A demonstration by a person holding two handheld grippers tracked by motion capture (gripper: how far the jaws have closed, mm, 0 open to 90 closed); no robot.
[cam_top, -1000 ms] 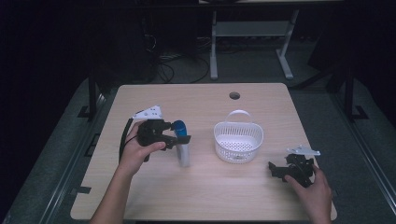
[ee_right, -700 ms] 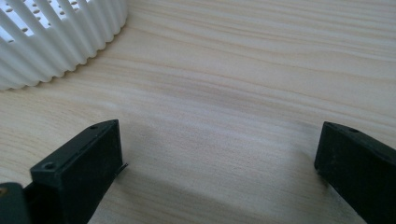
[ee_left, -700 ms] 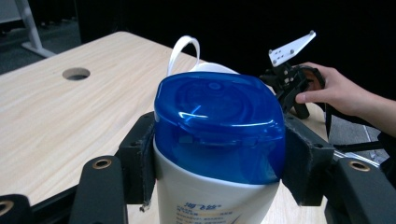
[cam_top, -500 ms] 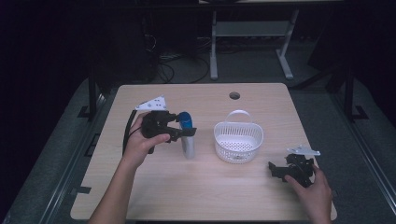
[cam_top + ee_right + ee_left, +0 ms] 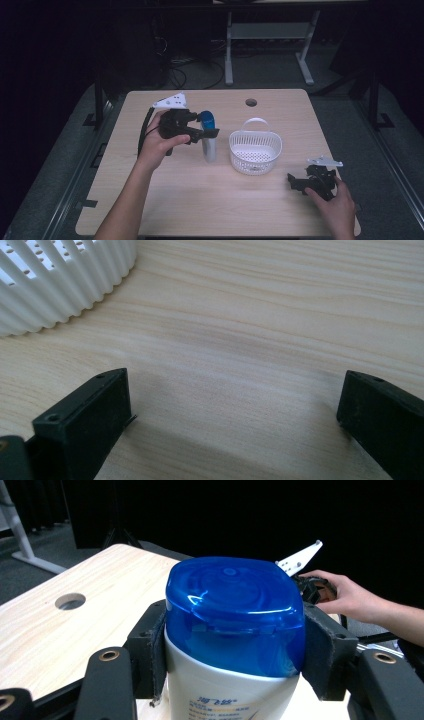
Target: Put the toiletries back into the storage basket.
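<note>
The left gripper (image 5: 212, 133) clamps its fingers on the bottle (image 5: 235, 645) just under the blue cap (image 5: 234, 611), beside the white basket (image 5: 255, 152). Held that high, the bottle could swing or slip and clip the basket rim. The right gripper (image 5: 235, 415) rests wide apart on the counter (image 5: 210, 200), holding nothing.

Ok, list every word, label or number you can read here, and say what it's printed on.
Bottle, held between the jaws of the left gripper: a line of small blue print, seemingly Chinese characters, at the bottom edge of the left gripper view, cut off and too blurred to read.
Blue cap: no print.
White basket: no print.
Table: no print.
</note>
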